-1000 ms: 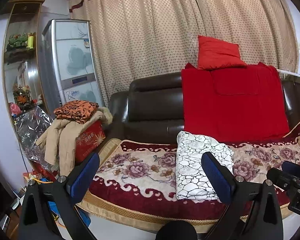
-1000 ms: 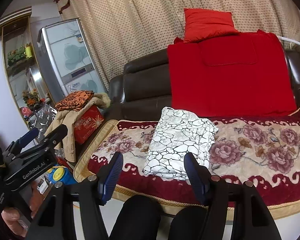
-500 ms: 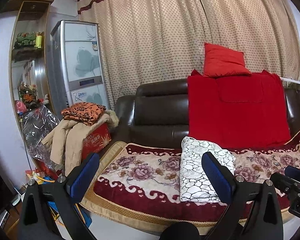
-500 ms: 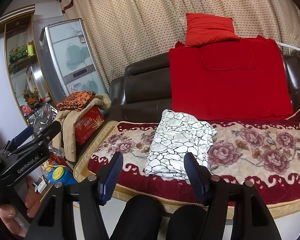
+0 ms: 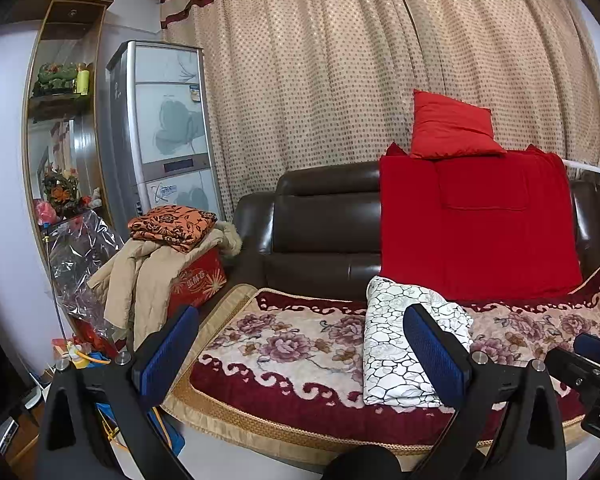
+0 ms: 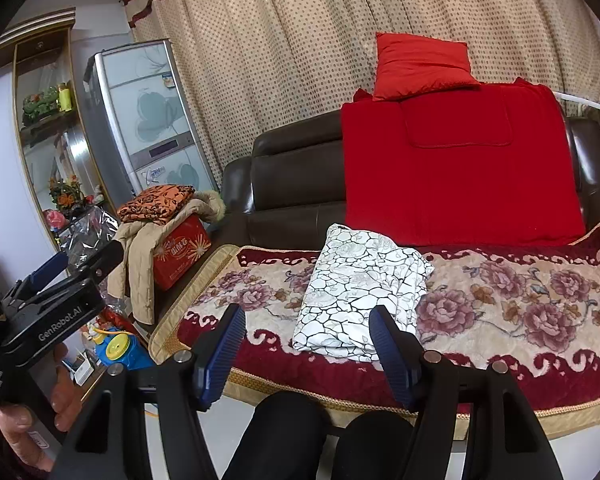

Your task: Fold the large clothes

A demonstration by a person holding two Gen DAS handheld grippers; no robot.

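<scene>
- My left hand-held gripper (image 5: 300,354) hangs in the air in front of the sofa (image 5: 324,236), its blue pads spread wide with nothing between them.
- My right hand-held gripper (image 6: 306,354) is likewise held off the seat, jaws apart and empty; its two pads frame the near end of the garment from a distance.
- The folded white garment (image 6: 360,288) with the black crackle print lies as a neat, flat rectangle on the floral seat cover (image 6: 520,300), its long side running from the front edge back toward the backrest.
- In the left wrist view the same garment (image 5: 404,344) sits right of centre, partly behind the right-hand pad of that gripper.
- Neither gripper touches the cloth.
- A red blanket (image 6: 460,168) drapes over the sofa backrest just behind the garment, with a red cushion (image 6: 420,66) resting on top of it.
- Left of the sofa, a beige coat (image 5: 148,276) spills over a red box (image 5: 198,282), and a folded orange patterned cloth (image 5: 172,226) sits on that heap.
- A silver fridge (image 5: 164,136) stands against the dotted curtain (image 5: 340,80) behind them.
- In the right wrist view my own bare hand (image 6: 32,424) grips the handle of the left gripper at the lower left.
</scene>
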